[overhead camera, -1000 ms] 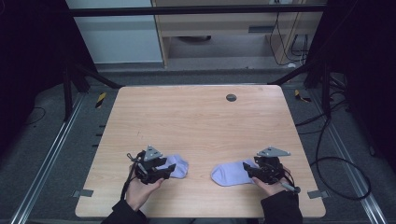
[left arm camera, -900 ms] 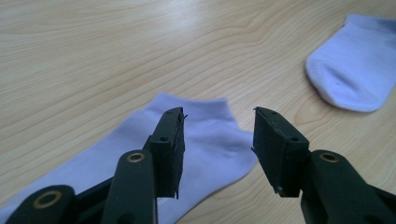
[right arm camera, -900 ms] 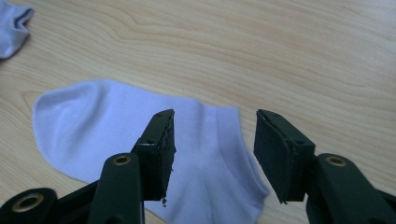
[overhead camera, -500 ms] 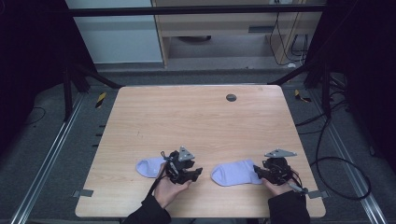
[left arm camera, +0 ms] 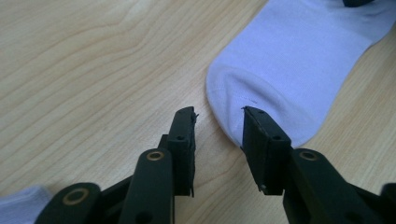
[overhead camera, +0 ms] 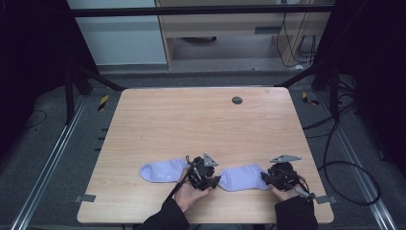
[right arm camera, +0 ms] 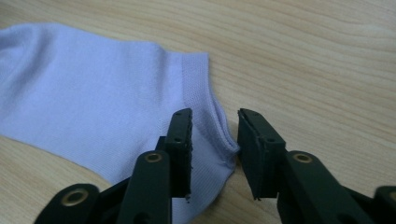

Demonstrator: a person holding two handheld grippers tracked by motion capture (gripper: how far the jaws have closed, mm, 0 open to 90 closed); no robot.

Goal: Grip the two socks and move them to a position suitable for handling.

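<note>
two soft lilac socks (overhead camera: 242, 176) flat on woodgrain table (overhead camera: 201, 124), left gripper (left arm camera: 218, 122) and right gripper (right arm camera: 215, 125) parted, empty

The near end of the left sock (overhead camera: 163, 170) is covered by the left gripper (overhead camera: 214, 182) in the high view. In the left gripper view, the right sock (left arm camera: 299, 60) is cut off at the top edge. The small dark disc (overhead camera: 236, 100) on the far surface (overhead camera: 191, 124) cannot be identified.
</note>
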